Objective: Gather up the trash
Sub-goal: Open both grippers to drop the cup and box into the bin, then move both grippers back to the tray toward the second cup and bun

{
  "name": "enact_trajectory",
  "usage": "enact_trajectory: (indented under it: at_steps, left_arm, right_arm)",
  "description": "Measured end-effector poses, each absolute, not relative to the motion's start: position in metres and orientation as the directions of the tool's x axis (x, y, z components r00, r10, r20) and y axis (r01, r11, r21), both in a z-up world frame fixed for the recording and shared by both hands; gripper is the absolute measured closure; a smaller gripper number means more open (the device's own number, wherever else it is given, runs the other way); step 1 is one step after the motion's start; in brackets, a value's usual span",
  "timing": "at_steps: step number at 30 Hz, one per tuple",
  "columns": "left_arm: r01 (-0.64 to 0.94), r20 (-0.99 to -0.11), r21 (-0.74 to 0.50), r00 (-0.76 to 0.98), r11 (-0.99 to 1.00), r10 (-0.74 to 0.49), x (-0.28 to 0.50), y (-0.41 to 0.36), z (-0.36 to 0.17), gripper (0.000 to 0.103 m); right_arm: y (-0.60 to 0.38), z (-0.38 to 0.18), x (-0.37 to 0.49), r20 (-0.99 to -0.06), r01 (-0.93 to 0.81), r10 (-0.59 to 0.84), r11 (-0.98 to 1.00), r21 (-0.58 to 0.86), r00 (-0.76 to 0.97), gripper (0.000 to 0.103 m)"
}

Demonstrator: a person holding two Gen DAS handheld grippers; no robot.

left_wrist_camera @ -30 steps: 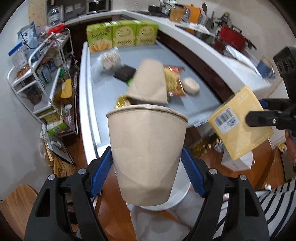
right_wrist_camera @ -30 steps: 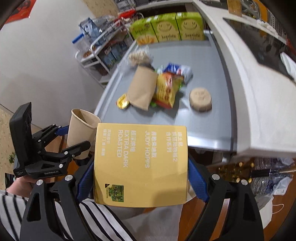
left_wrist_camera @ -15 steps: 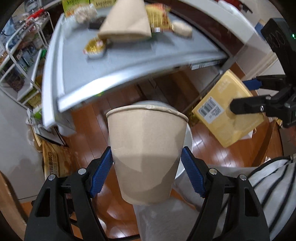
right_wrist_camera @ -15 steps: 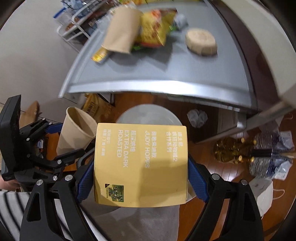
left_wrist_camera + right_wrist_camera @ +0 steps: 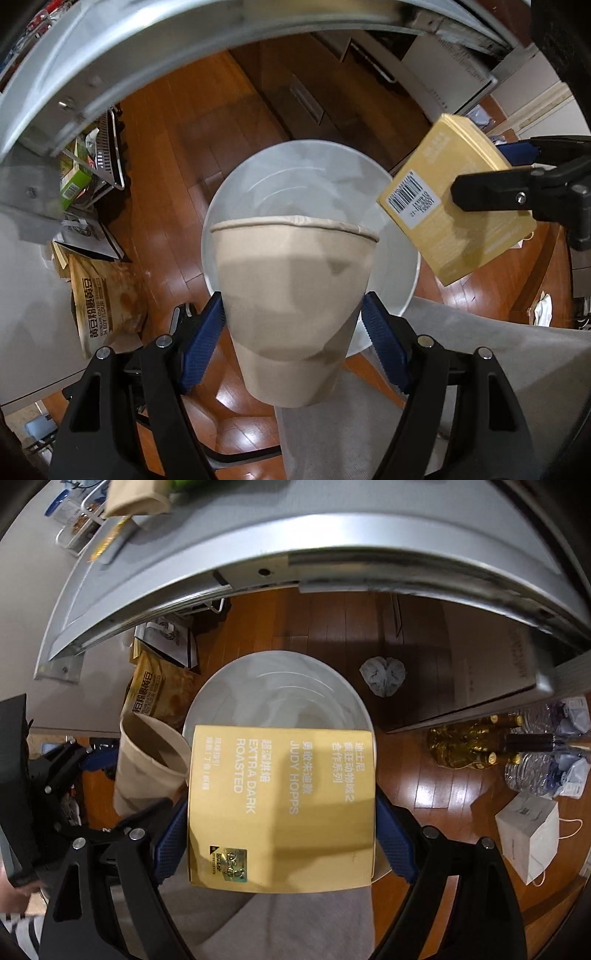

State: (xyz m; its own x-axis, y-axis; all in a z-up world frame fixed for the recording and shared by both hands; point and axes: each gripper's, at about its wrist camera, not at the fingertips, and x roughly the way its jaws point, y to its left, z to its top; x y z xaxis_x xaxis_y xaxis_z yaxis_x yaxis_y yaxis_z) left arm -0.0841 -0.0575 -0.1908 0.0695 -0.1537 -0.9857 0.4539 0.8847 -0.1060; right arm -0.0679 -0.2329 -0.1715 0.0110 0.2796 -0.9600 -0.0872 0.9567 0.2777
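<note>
My left gripper (image 5: 293,328) is shut on a brown paper cup (image 5: 293,295), held upright above a white round bin (image 5: 258,177) on the floor. My right gripper (image 5: 275,834) is shut on a flat yellow box (image 5: 280,805) printed "EXTRA DARK ROASTED", held over the same bin (image 5: 277,679). The box (image 5: 458,206) shows at the right of the left wrist view, above the bin's right rim. The cup (image 5: 147,764) shows at the left of the right wrist view, beside the box.
The grey table's edge (image 5: 332,565) arches over the bin, with a paper bag (image 5: 133,498) on top. On the wood floor lie a brown flour bag (image 5: 103,295), crumpled paper (image 5: 382,674), bottles (image 5: 480,746) and a white bag (image 5: 528,838).
Both grippers have tilted down from the tabletop toward the floor. The cup and the box now hang over the white bin, which fills the middle of both views.
</note>
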Motion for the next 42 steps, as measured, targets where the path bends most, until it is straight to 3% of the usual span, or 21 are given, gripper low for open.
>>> enact_trajectory:
  at_steps: [16, 23, 26, 42]
  left_arm:
    - [0.471, -0.993, -0.083, 0.031, 0.878, -0.11, -0.075, -0.068, -0.213, 0.027]
    - [0.481, -0.995, -0.073, 0.023, 0.874, -0.096, -0.074, -0.07, -0.214, 0.025]
    - [0.483, -0.996, -0.056, 0.033, 0.874, -0.083, -0.074, -0.07, -0.213, 0.019]
    - [0.443, -0.992, -0.042, 0.085, 0.895, -0.089, -0.074, -0.059, -0.195, 0.019]
  right_arm:
    - [-0.222, -0.204, -0.05, -0.972, -0.091, 0.233, 0.968, 0.234, -0.025, 0.017]
    - [-0.22, -0.203, -0.049, -0.971, -0.071, 0.237, 0.968, 0.24, -0.04, 0.014]
    - [-0.221, -0.203, -0.049, -0.973, -0.07, 0.229, 0.97, 0.231, -0.037, 0.014]
    - [-0.221, -0.195, -0.046, -0.969, -0.075, 0.244, 0.967, 0.245, -0.023, 0.009]
